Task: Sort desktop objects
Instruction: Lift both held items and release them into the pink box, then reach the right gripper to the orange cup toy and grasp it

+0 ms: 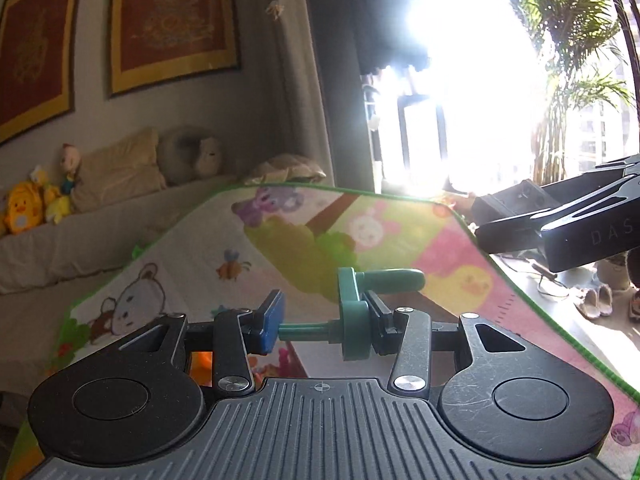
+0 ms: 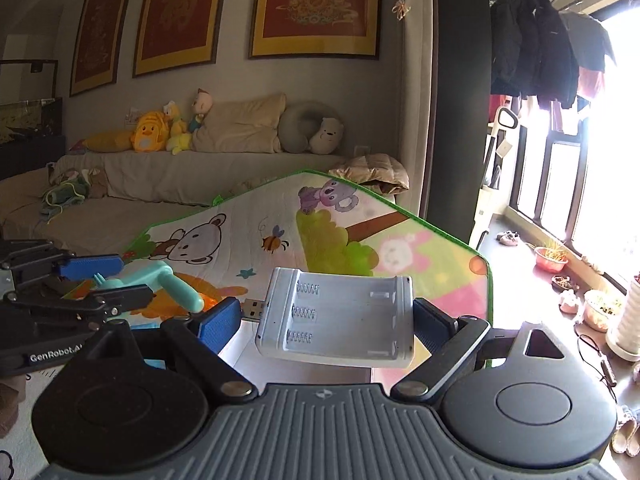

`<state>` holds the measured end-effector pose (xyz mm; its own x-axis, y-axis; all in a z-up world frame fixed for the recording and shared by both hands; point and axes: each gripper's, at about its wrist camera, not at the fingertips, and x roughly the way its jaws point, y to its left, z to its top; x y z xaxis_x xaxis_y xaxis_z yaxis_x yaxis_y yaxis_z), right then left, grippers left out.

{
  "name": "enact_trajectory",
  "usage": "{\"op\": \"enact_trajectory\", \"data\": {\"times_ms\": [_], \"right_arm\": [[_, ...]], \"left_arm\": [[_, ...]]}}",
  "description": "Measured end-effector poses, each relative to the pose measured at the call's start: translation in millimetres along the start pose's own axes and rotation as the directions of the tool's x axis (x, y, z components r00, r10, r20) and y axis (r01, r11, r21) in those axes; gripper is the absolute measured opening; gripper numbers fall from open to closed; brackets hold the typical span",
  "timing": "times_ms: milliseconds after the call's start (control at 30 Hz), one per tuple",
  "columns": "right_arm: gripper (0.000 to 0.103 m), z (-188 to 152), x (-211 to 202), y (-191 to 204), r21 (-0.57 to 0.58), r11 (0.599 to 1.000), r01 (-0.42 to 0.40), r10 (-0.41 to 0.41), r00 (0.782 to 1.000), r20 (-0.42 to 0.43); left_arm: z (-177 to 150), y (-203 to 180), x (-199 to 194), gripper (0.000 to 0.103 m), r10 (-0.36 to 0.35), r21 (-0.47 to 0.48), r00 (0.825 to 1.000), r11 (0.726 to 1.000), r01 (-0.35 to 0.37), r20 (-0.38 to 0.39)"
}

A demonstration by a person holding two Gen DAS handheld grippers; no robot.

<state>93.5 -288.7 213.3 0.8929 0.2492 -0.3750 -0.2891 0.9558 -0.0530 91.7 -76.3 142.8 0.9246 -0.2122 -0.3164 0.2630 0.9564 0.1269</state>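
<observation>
My left gripper (image 1: pixel 326 322) is shut on a green crank handle (image 1: pixel 356 304), gripped end to end between its blue pads, held above the cartoon play mat (image 1: pixel 192 264). The handle's grip sticks out to the right. In the right wrist view the same left gripper (image 2: pixel 108 280) and crank handle (image 2: pixel 168 282) appear at the left. My right gripper (image 2: pixel 328 316) is shut on a white USB battery charger (image 2: pixel 340 316), its empty spring slots facing up and its USB plug (image 2: pixel 254 309) pointing left. The right gripper (image 1: pixel 560 220) also shows at the right edge of the left wrist view.
The mat (image 2: pixel 420 256) covers the table, with a green border. Behind it are a sofa (image 2: pixel 200 176) with pillows and plush toys (image 2: pixel 150 132). A bright window, hanging clothes (image 2: pixel 536 48) and plant pots (image 2: pixel 552 258) are at the right.
</observation>
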Motion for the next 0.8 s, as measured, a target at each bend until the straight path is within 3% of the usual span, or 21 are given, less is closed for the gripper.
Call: {"op": "enact_trajectory", "data": {"times_ms": [33, 133, 200, 267, 400, 567, 700, 767, 800], "right_arm": [[0.091, 0, 16, -1, 0.002, 1.000, -0.003, 0.003, 1.000, -0.012], [0.099, -9, 70, -6, -0.001, 0.997, -0.075, 0.075, 0.993, -0.091], [0.100, -19, 95, -10, 0.026, 0.999, -0.047, 0.050, 0.988, -0.147], [0.100, -29, 105, -12, 0.029, 0.998, -0.052, 0.056, 0.984, -0.166], [0.100, -34, 114, -7, 0.020, 0.999, -0.041, 0.044, 0.984, -0.174], [0.101, -19, 126, 23, 0.059, 0.991, -0.117, 0.126, 0.975, -0.184], [0.099, -12, 149, 82, -0.033, 0.982, -0.186, 0.173, 0.954, -0.245], [0.079, -12, 167, 111, -0.095, 0.974, -0.204, 0.169, 0.942, -0.291], [0.074, -11, 178, 121, -0.097, 0.974, -0.205, 0.166, 0.935, -0.314]], "left_arm": [[-5, 2, 17, 0.048, -0.022, -0.024, 1.000, 0.999, 0.021, -0.011], [-27, 14, 55, 0.067, -0.052, -0.105, 0.993, 0.994, 0.040, -0.107], [-44, 28, 53, 0.082, -0.045, -0.132, 0.990, 0.991, 0.028, -0.135], [-61, 39, 40, 0.094, 0.006, -0.098, 0.991, 0.995, -0.020, -0.134], [-95, 63, 14, 0.097, 0.123, -0.020, 0.978, 0.992, -0.128, -0.169], [-131, 95, -2, 0.100, 0.164, -0.059, 0.950, 0.981, -0.185, -0.265], [-148, 115, -12, 0.100, 0.201, -0.106, 0.935, 0.965, -0.240, -0.291], [-153, 122, -15, 0.100, 0.187, -0.157, 0.935, 0.957, -0.243, -0.302], [-156, 124, -14, 0.100, 0.180, -0.175, 0.936, 0.955, -0.240, -0.303]]}}
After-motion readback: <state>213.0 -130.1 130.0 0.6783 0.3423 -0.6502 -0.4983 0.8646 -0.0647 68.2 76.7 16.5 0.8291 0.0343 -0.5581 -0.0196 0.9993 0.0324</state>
